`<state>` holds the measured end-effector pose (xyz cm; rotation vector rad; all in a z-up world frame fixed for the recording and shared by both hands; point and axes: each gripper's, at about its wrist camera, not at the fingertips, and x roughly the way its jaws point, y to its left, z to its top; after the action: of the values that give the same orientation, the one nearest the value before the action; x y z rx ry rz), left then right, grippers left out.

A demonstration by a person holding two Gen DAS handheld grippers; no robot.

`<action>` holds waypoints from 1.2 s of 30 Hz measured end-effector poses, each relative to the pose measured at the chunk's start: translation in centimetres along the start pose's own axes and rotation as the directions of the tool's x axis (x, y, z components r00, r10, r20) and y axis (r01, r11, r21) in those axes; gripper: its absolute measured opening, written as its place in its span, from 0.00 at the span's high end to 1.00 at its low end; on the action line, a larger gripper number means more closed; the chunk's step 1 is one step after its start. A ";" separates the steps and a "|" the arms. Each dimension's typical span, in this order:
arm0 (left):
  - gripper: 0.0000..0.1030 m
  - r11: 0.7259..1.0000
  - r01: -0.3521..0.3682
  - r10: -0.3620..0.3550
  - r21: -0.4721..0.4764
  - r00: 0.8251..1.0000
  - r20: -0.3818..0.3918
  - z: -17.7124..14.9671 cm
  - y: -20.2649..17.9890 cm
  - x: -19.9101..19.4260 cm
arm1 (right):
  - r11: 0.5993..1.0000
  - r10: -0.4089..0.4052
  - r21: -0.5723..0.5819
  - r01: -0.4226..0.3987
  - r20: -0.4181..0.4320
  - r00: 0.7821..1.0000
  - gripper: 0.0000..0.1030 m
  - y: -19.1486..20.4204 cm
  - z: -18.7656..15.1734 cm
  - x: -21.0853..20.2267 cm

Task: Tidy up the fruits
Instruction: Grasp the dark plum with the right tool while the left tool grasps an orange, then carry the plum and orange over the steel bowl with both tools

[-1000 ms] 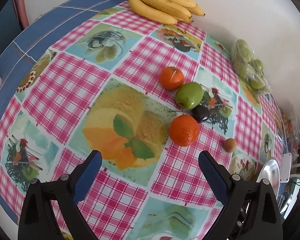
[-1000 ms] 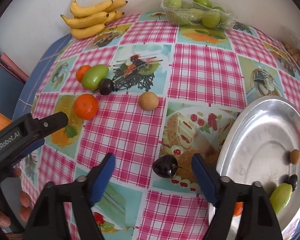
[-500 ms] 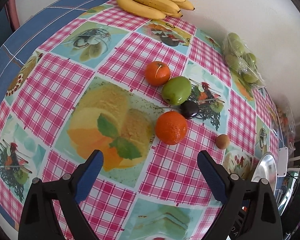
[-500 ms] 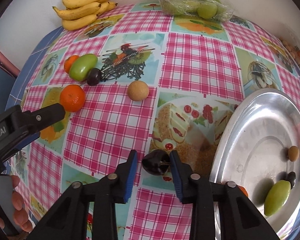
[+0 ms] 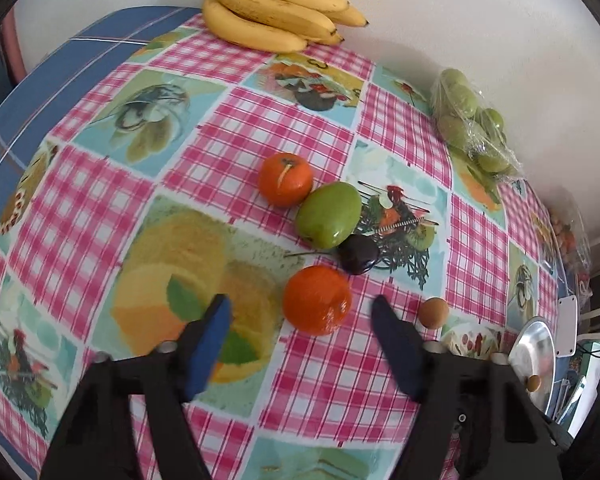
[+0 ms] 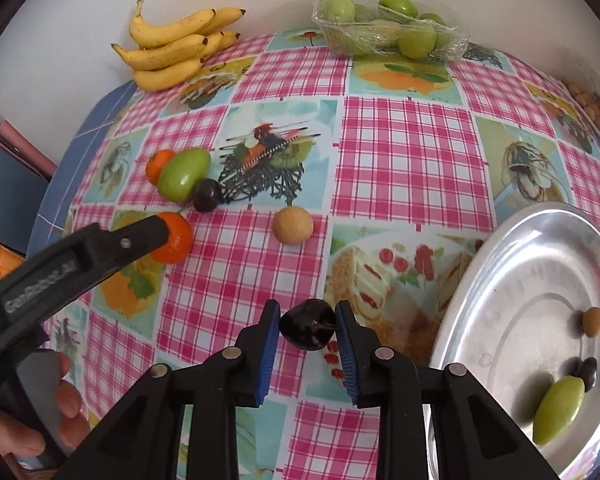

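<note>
Plum [image 6: 308, 330] | clamped in right tongs [image 6: 307, 326] | stem facing right

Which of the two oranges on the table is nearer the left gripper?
The lower orange, lying alone just ahead of the left gripper, between its closing fingers. The other orange sits farther back, touching the green fruit.

Legible text: one item only. White lettering "GenRobot.AI", somewhat blurred, runs along the side of the black plastic left gripper [image 6: 100, 256] seen in the right wrist view. No other readable writing, numbers or labels anywhere.
</note>
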<state>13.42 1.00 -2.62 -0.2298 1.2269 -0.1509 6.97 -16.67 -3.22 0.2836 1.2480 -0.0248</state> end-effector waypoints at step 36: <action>0.62 0.964 0.176 -0.177 0.199 0.984 -0.016 -2.8 -8.9 -4.0 | 0.982 -0.071 0.177 0.061 0.051 0.996 0.71 -7.2 -0.3 -5.4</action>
<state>9.54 -6.92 2.41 -0.1635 1.1793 -0.4270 3.68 -24.26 0.33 0.3914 1.1993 -0.1994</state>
